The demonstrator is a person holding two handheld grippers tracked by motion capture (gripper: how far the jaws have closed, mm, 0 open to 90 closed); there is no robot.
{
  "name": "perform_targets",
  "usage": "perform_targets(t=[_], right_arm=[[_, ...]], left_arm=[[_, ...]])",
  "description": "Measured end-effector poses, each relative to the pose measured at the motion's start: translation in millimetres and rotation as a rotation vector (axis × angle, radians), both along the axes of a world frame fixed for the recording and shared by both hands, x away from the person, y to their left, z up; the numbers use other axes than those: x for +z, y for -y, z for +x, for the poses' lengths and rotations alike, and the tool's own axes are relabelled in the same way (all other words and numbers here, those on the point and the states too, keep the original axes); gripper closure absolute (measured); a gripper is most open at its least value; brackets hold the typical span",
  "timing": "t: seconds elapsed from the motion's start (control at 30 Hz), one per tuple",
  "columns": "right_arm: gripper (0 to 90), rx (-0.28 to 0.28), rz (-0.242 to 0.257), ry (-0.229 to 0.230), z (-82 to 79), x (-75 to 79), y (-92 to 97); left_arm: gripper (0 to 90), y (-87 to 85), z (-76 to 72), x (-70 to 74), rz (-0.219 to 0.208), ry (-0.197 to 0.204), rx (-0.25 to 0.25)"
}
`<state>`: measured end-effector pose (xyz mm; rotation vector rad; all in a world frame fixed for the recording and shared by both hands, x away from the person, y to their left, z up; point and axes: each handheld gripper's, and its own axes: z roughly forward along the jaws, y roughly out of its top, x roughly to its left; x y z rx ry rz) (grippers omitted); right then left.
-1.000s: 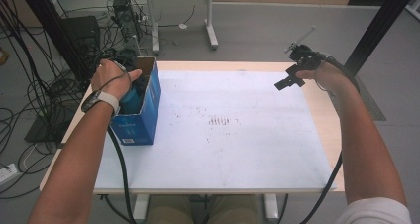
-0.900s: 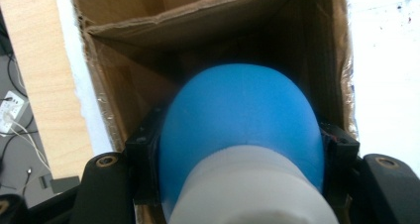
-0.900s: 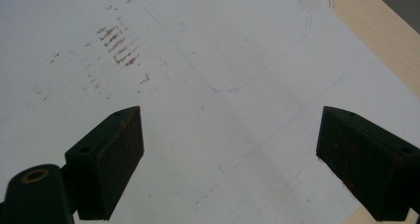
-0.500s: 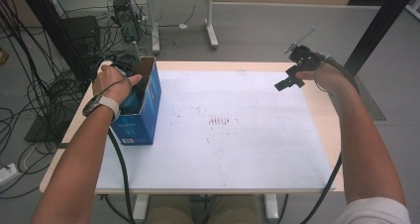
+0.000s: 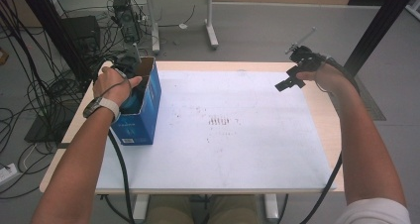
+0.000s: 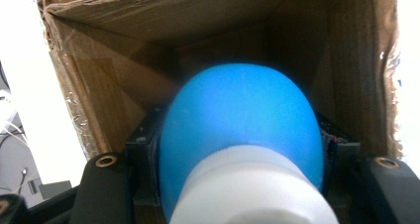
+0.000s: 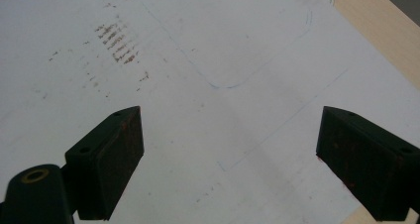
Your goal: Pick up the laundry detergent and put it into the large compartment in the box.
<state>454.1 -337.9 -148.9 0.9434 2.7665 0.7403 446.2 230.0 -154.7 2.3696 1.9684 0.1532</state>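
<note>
My left gripper [image 6: 237, 184] is closed on a blue and white object [image 6: 240, 135], rounded and blue at the far end with a white collar nearer the camera; I cannot tell exactly what it is. The pads press on it from both sides, and in the left gripper view it sits right between my black jaws, pointing into the open mouth of a cardboard box [image 6: 119, 50]. From the high view, that box [image 5: 143, 110] is blue on the outside with brown inner walls, standing upright near the left edge of the table [image 5: 324, 120], and my left hand [image 5: 116, 85] holds the gripper over its opening, so the blue thing is at the top of the box, partly inside it

My right gripper [image 7: 230, 154] holds nothing. Its jaws stand wide apart above the white sheet [image 7: 198, 125] that covers the table, with bare sheet between them. In that view I see faint blue pen lines and a patch of brown smudges [image 7: 116, 40] on the sheet. In the high view my right gripper [image 5: 292, 78] hangs in the air over the far right corner of the table, well apart from the box
</note>
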Motion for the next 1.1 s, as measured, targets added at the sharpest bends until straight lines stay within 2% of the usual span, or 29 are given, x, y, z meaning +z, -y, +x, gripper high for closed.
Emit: perform_targets(t=[1.1], right_arm=[[11.1,-0.001,0.002,0.005,-1.6,0.7,1.3]], left_arm=[[37.0,-2.2,-0.9,-0.1,-0.006,0.000,0.007]])
